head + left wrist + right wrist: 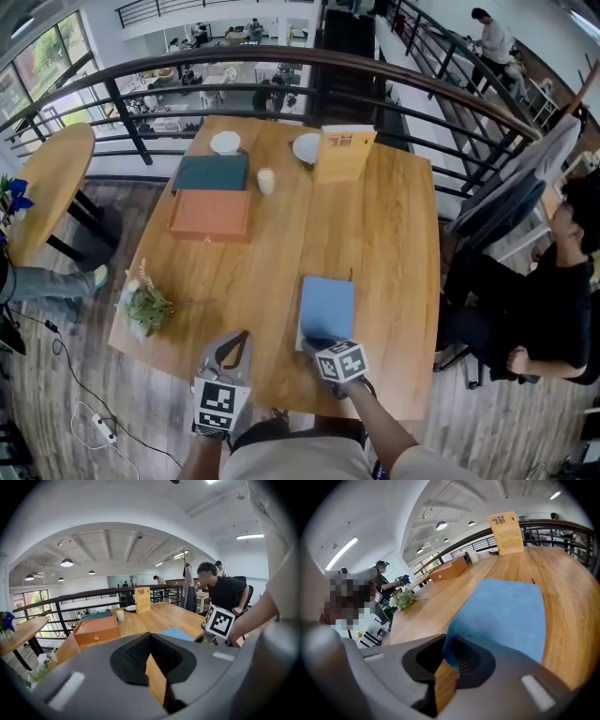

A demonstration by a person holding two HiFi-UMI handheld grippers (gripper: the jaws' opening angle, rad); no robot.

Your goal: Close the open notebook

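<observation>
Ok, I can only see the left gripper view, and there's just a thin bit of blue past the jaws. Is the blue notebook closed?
Observer: Yes. The head view shows the rectangular blue notebook lying flat on the square wooden table, cover up, with no pages showing.
Operator: Is the other gripper holding it?
Observer: No. In the right gripper view, the right gripper has the notebook's near corner between its jaws, but they stand apart and aren't pinching it.
Operator: And where's mine?
Observer: The left gripper hangs over the table's near edge, left of the notebook, not touching it.
</observation>
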